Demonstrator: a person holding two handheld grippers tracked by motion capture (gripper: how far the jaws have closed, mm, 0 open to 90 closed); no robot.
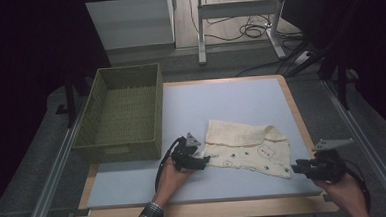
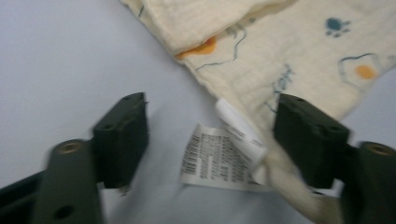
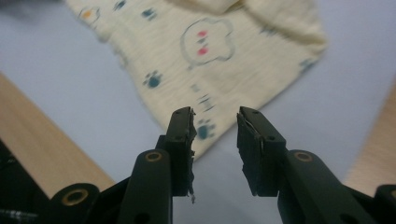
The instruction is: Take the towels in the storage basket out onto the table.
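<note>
A cream printed cloth [image 1: 248, 148] lies partly folded on the blue-grey mat [image 1: 221, 104]. My left gripper [image 1: 203, 160] is open at the cloth's left corner. In the left gripper view the cloth [image 2: 280, 42] and its white care label [image 2: 219, 156] lie between the wide-apart jaws of my left gripper [image 2: 212, 135]. My right gripper [image 1: 297, 168] is open just off the cloth's lower right corner. In the right gripper view that corner of the cloth [image 3: 205, 60], printed with paw marks and a bear face, sits just ahead of the parted jaws of my right gripper [image 3: 215, 119].
A green woven basket [image 1: 121, 112] stands on the left of the table, empty inside. The mat rests on a wooden tabletop [image 1: 201, 210]. Desk legs and cables [image 1: 247, 28] lie on the floor beyond the table.
</note>
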